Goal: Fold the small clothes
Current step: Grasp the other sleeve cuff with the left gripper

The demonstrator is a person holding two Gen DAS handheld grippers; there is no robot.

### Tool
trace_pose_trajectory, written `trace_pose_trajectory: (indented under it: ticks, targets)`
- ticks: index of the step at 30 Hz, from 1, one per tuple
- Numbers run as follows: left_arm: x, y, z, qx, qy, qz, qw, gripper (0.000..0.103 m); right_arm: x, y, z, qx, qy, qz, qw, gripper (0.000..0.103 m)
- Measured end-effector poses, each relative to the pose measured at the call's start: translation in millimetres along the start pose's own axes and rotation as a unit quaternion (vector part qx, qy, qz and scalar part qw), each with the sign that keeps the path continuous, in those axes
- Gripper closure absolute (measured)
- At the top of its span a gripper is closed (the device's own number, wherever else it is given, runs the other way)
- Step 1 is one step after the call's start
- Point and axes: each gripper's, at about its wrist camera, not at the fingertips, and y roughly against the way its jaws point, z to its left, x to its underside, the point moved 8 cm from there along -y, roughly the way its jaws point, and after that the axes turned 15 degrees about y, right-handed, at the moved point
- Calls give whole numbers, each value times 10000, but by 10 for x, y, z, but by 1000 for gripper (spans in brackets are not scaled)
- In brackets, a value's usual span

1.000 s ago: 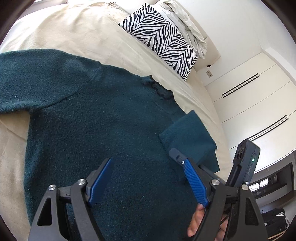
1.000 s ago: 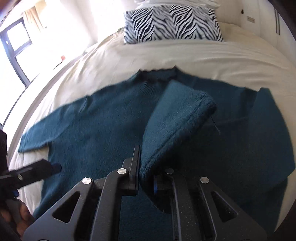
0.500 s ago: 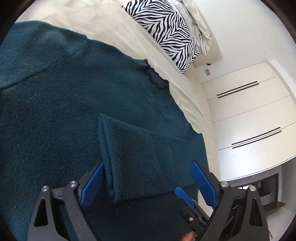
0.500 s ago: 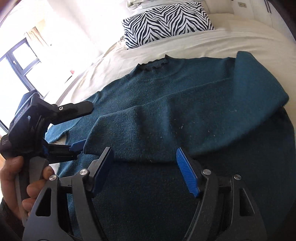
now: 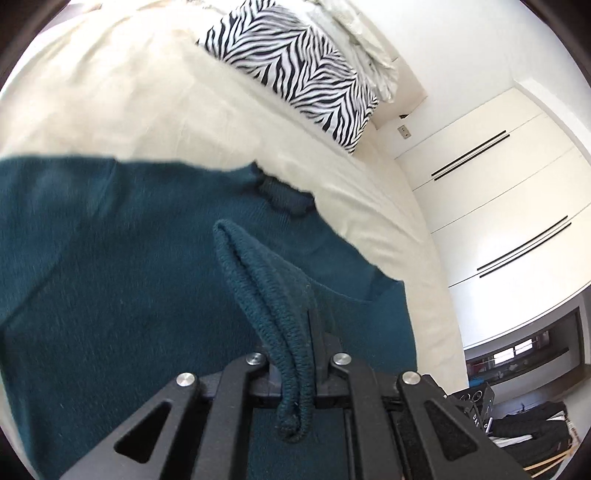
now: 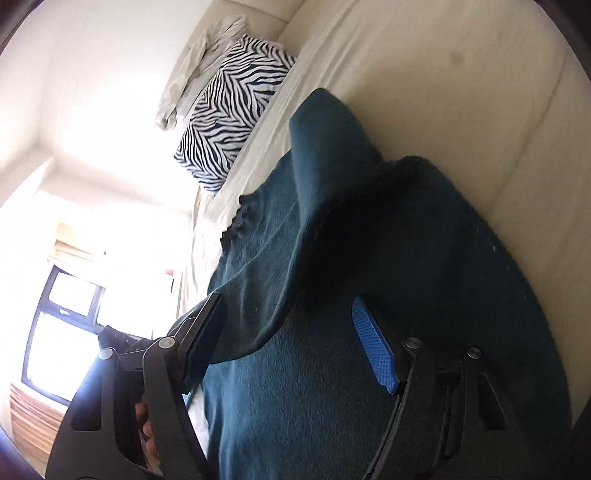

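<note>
A dark teal knit sweater (image 5: 110,266) lay spread on a cream bedsheet (image 5: 122,99), its ribbed sleeve cuff (image 5: 266,295) lifted and pinched tight between the closed fingers of the left gripper (image 5: 295,354). The right gripper (image 6: 291,343) hung with its jaws spread wide over the sweater's body, one blue pad (image 6: 373,347) showing. A zebra-print pillow (image 5: 295,66) sat at the head of the bed, white wardrobe doors (image 5: 498,206) beyond.

Cream-sheeted bed (image 5: 122,92), dark teal sweater (image 5: 110,258) spread across it, zebra-print pillow (image 5: 291,70) at its head, pale crumpled cloth (image 5: 362,33) behind the pillow.
</note>
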Motion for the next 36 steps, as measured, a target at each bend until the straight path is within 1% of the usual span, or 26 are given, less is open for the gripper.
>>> trace_pose_trajectory:
  ticks: [3,5,8,11,12,13,15,17,19,20,22,24,27,28,30,31,33,34,35,36]
  targets:
    - [-142,98,-138,20,-444,-361,9984,95,-242,-92,-94,-159,-273,-116,9994,34]
    - [-165,72,-122,-35,-614,-480,9970,95,-388,-192,-189,-227,-558,-173,9980,34]
    - [-182,-75,120,-312,-569,-494,9967,95,-606,-174,-293,-271,-775,-477,9955,34]
    - [-184,-291,413,-557,-316,-386,9972,95,-653,-123,-417,-310,-968,-631,9928,36]
    - [-178,-367,510,-622,-222,-348,9972,95,-641,-102,-451,-291,-949,-656,9929,37]
    - [-166,-420,607,-686,-142,-312,9971,95,-615,-87,-476,-263,-900,-657,9934,41]
    - [-152,-422,734,-673,-68,-315,9972,94,-536,-96,-487,-201,-836,-596,9945,44]
    - [-158,-387,748,-684,-96,-373,9969,89,-470,-49,-473,-155,-831,-523,9950,44]
    - [-188,-357,737,-759,-175,-449,9960,85,-410,25,-419,60,-756,-350,9965,41]
    - [-204,-353,747,-790,-195,-476,9955,80,-388,83,-371,161,-687,-274,9971,40]
    - [-212,-362,774,-731,-143,-486,9960,80,-423,188,-208,229,-409,-280,9985,40]
    - [-183,-367,784,-717,-190,-542,9958,80,-557,254,-64,246,-131,-354,9990,40]
    - [-134,-367,773,-753,-409,-658,9941,79,-810,39,19,136,-69,-233,9996,40]
    - [-125,-372,783,-715,-449,-693,9940,79,-899,-65,25,122,-50,-162,9998,40]
    - [-125,-379,829,-555,-381,-693,9953,79,-1080,-335,48,-67,24,-11,10000,40]
    - [-139,-381,854,-465,-299,-676,9962,78,-1160,-458,16,-137,-22,36,9999,40]
    - [-128,-367,886,-362,-249,-671,9968,79,-1263,-682,-160,41,-157,143,9998,40]
    - [-127,-373,889,-357,-263,-673,9967,79,-1261,-769,-293,127,-310,256,9991,43]
    - [-126,-373,887,-364,-278,-682,9966,79,-1227,-797,-397,76,-466,257,9986,44]
    - [-124,-372,886,-363,-289,-690,9965,79,-1219,-764,-437,-67,-560,132,9983,45]
